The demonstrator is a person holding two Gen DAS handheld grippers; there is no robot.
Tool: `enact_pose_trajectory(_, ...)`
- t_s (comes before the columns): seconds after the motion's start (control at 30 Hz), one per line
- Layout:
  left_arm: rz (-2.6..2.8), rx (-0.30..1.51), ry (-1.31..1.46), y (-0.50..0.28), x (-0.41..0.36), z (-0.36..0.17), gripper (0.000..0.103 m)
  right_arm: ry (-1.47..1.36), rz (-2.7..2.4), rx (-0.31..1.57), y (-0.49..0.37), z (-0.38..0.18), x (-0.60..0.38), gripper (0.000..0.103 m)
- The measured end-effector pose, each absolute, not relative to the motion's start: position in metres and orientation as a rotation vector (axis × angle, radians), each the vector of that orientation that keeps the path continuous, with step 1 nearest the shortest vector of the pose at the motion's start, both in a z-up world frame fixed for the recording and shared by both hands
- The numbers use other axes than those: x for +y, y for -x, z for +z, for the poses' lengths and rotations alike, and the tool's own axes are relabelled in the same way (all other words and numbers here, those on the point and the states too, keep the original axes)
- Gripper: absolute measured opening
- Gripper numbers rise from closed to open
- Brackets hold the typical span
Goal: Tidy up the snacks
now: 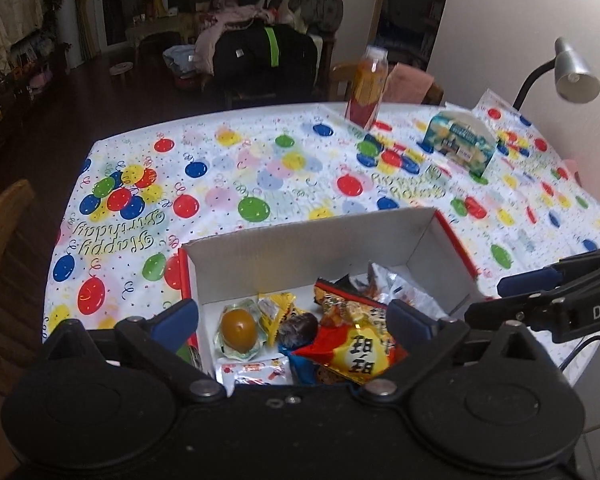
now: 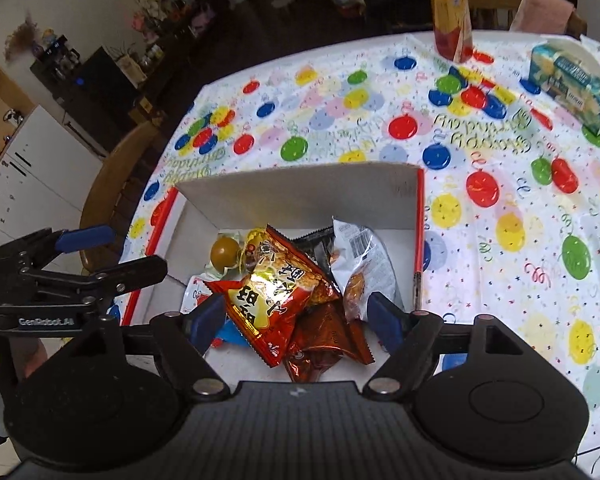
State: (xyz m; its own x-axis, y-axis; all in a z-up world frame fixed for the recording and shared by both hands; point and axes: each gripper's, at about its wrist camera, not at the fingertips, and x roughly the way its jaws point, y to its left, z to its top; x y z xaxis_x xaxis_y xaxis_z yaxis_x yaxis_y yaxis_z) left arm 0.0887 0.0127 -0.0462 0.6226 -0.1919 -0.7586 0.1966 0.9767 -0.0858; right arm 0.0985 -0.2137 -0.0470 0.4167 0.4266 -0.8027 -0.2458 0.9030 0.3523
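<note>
Both grippers — left gripper (image 1: 292,316) and right gripper (image 2: 296,316) — are hanging spread over the box (image 2: 300,184); the red packet (image 2: 276,296) is looking light, crinkly, slippery — best pinched by its sealed edge.

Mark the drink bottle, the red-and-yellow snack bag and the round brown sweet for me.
drink bottle (image 2: 452,12): right wrist view, on its orange label.
red-and-yellow snack bag (image 2: 278,292): right wrist view, on the bag's yellow front panel.
round brown sweet (image 1: 239,325): left wrist view, on its domed top inside the clear wrapper.
</note>
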Motion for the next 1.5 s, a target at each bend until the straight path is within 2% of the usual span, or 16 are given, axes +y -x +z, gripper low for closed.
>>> enact_pose_trajectory(0.17,-0.219,0.843,0.011,-0.073,0.014,-0.037,0.102,-0.183,0.413,0.991,-0.078,-0.034,-0.222,0.078)
enact_pose_trajectory(0.27,-0.220,0.827,0.024,-0.065,0.015,-0.032,0.102,-0.178,0.387,0.932,-0.065,-0.027,-0.226,0.087)
enact_pose_trajectory(0.33,-0.214,0.819,0.026,-0.059,0.015,-0.030,0.102,-0.165,0.369,0.893,-0.056,-0.023,-0.228,0.090)
enact_pose_trajectory(0.43,-0.209,0.803,0.020,-0.049,0.013,-0.026,0.102,-0.149,0.343,0.858,-0.045,-0.020,-0.229,0.103)
enact_pose_trajectory(0.73,-0.192,0.768,0.005,-0.022,0.006,-0.019,0.103,-0.141,0.274,0.759,-0.010,-0.013,-0.233,0.103)
enact_pose_trajectory(1.5,-0.167,0.746,0.031,0.009,0.001,-0.018,0.102,-0.138,0.253,0.732,0.031,-0.021,-0.210,0.103)
